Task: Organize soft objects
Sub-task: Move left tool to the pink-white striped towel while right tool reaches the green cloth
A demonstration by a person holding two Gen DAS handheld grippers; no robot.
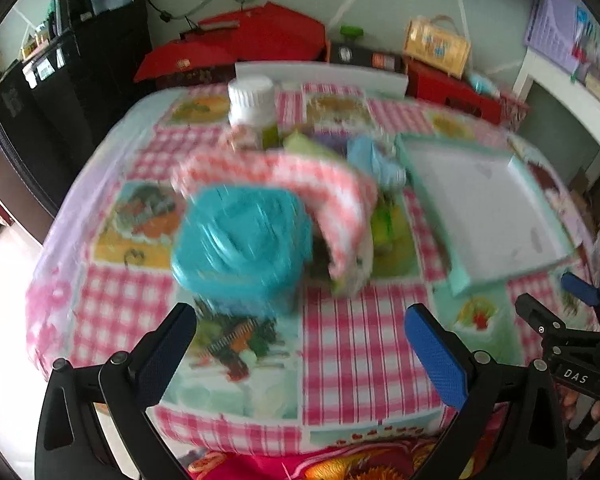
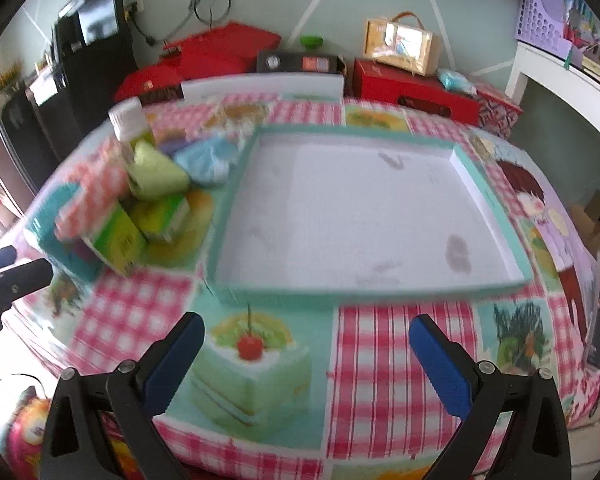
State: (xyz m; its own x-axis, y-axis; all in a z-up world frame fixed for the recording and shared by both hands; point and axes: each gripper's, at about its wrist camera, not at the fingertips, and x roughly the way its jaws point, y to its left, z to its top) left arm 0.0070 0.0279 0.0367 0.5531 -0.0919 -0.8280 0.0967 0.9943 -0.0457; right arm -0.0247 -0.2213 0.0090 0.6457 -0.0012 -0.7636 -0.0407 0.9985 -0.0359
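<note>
A pink-and-white checked cloth (image 1: 300, 184) lies draped over a pile of items on the table. Beside it are a light green cloth (image 2: 160, 172) and a light blue cloth (image 2: 208, 158). A shallow teal-rimmed tray (image 2: 488, 200) with a white floor sits to the right of the pile, with nothing in it. My left gripper (image 1: 300, 344) hangs open above the table, in front of a teal lidded container (image 1: 240, 240). My right gripper (image 2: 306, 356) is open too, above the table just short of the tray's near rim. Both views are motion-blurred.
A white-capped bottle (image 1: 252, 106) stands behind the pile. Green packets (image 2: 120, 240) lean beside the teal container (image 2: 56, 228). The table wears a patchwork plastic cover (image 2: 400, 360). Red boxes (image 2: 412, 88) and a purple basket (image 2: 540, 12) stand beyond the table's far edge.
</note>
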